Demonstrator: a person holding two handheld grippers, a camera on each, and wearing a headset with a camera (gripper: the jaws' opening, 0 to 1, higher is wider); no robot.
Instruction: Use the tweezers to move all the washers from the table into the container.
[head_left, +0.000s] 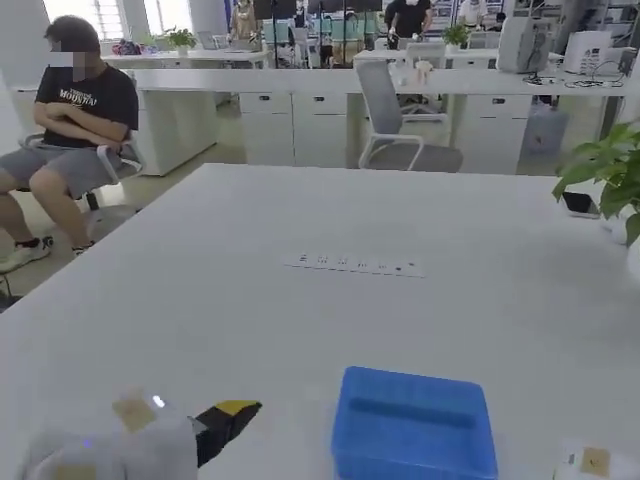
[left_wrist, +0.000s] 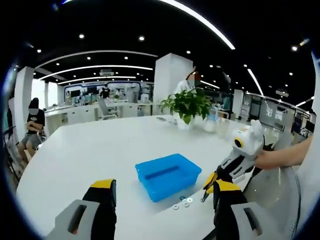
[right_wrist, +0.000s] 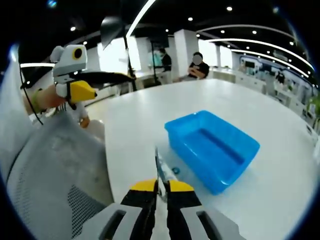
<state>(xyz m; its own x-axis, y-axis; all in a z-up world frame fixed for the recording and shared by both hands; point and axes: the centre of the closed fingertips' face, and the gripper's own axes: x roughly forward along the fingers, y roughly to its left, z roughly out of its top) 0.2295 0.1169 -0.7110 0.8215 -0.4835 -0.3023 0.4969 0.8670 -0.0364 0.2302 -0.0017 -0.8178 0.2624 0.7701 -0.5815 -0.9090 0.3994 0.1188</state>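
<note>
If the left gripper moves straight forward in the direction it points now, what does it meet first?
Probably the blue container, centred ahead between the open tongs. The washers lie nearer but lower and right of that line. Depth is hard to judge.

Container (head_left: 415, 425) btm edge cropped; gripper (head_left: 232, 415) blurred, cropped; washers (left_wrist: 183, 203) tiny, count unclear; tweezers (right_wrist: 159, 167) base hidden.

Blue container (right_wrist: 212, 145); white table (head_left: 300, 320); silvery washers (left_wrist: 182, 202) & tweezers (right_wrist: 159, 167); green plant (left_wrist: 187, 105).
</note>
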